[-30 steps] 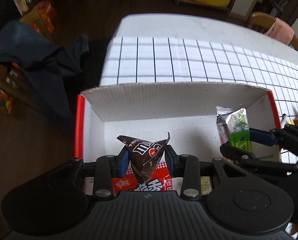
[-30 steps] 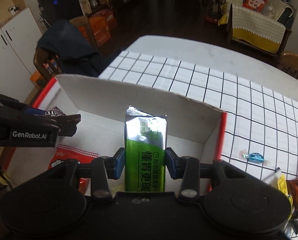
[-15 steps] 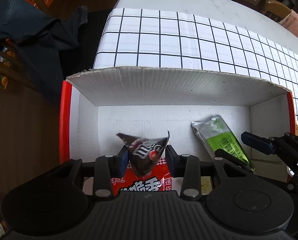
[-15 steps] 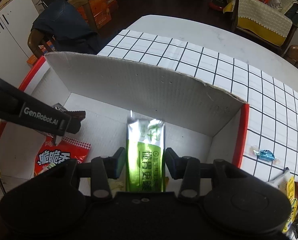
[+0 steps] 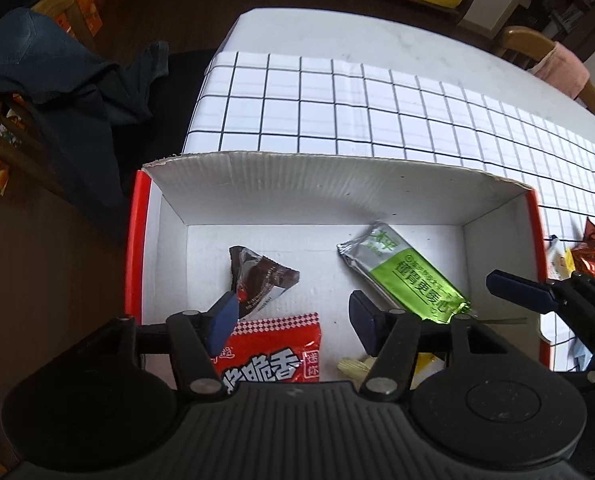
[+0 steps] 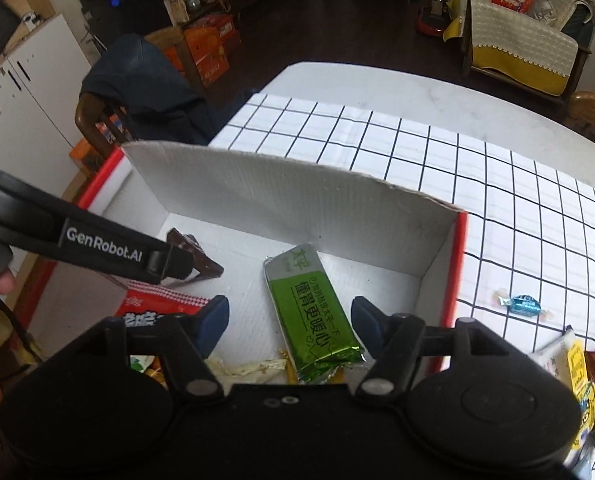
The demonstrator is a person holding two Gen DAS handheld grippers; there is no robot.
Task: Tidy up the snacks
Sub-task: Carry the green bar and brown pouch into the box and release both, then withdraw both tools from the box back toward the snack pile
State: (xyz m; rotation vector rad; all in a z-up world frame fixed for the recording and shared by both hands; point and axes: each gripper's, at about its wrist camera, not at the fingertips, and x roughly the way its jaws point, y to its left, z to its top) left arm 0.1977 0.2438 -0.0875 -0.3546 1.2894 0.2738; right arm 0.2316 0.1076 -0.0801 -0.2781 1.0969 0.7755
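Observation:
A white cardboard box (image 5: 317, 188) with red outer sides sits on the checked tablecloth. On its floor lie a brown chocolate packet (image 5: 257, 280), a green packet (image 5: 405, 276) and a red snack bag (image 5: 273, 356). My left gripper (image 5: 293, 320) hovers over the box with its jaws opening. The brown packet lies loose by its left finger, and nothing is pressed between the pads. My right gripper (image 6: 291, 320) is also opening. The green packet (image 6: 313, 312) lies flat between its fingers, clear of both pads. The left gripper's black arm (image 6: 97, 244) partly hides the brown packet (image 6: 195, 256).
A blue wrapped candy (image 6: 523, 305) and a pile of snack packets (image 6: 577, 364) lie on the cloth right of the box (image 6: 297, 200). A chair draped with a dark jacket (image 5: 57, 80) stands off the table's left edge. More wrappers lie at the box's near end.
Both grippers have spread their jaws. The brown packet and the green packet have dropped from upright grips onto the box floor. Both views dipped toward the box and then pulled back.

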